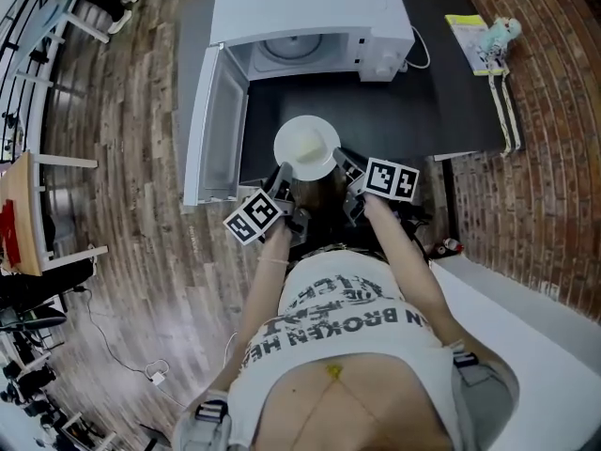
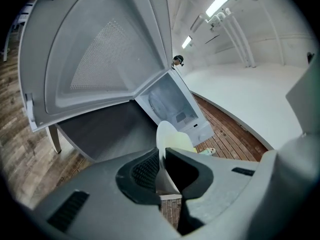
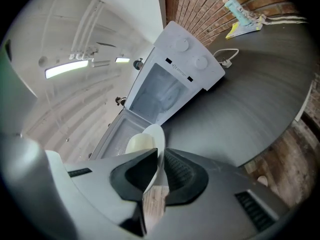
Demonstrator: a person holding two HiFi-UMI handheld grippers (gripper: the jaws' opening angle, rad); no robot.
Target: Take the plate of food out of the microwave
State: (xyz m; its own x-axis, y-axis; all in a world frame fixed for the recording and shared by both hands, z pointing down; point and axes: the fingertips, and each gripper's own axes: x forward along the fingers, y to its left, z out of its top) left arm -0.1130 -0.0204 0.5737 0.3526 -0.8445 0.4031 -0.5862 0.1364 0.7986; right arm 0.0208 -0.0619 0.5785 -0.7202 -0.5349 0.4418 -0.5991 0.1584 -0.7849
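The plate (image 1: 307, 148) is out of the microwave (image 1: 310, 12), held up in front of it over the near part of the dark worktop (image 1: 404, 111). Both claws carry it between them. The left claw (image 1: 282, 177) is pinched onto the plate's left rim, and the right claw (image 1: 344, 163) is pinched onto its right rim. In each gripper view the thin white rim stands edge-on between the two dark pads, which are drawn in narrow against it. A pale yellow heap of food (image 1: 305, 146) sits in the middle of the plate.

The microwave door (image 1: 214, 125) hangs wide open to the left, and the cavity behind the plate shows only its turntable (image 1: 293, 50). A white cable (image 1: 420, 53) loops beside the microwave's right side. Further right, a yellow-edged leaflet (image 1: 467, 40) lies near the worktop's far corner. The person stands close to the worktop's front edge, forearms reaching forward to the plate.
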